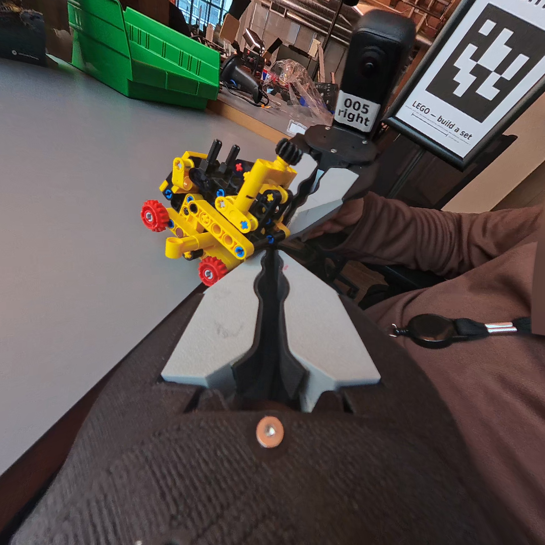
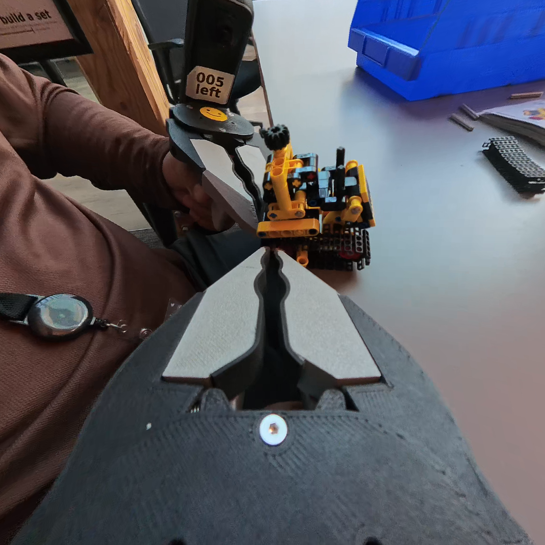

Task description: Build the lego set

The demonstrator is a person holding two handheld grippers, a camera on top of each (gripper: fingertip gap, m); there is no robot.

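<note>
A yellow and black lego vehicle (image 1: 224, 206) with red gears (image 1: 153, 215) stands at the near edge of the grey table (image 1: 73, 206). In the right wrist view the vehicle (image 2: 312, 206) has a black track (image 2: 339, 250) fitted along its lower side. My left gripper (image 1: 271, 250) is shut, its tips pinching a black pin at the vehicle's near corner. My right gripper (image 2: 269, 250) is shut on the vehicle's lower edge, under a yellow beam (image 2: 287, 231). Each gripper also shows in the other's view, the right (image 1: 290, 227) and the left (image 2: 256, 224), tips at the same corner.
A green bin (image 1: 147, 59) stands at the table's far side. A blue bin (image 2: 442, 44), a booklet (image 2: 519, 118), small dark sticks (image 2: 461, 121) and a loose black track (image 2: 516, 168) lie to the right. A framed sign (image 1: 477, 73) stands close by. My two grippers' fingertips are within a few centimetres of each other.
</note>
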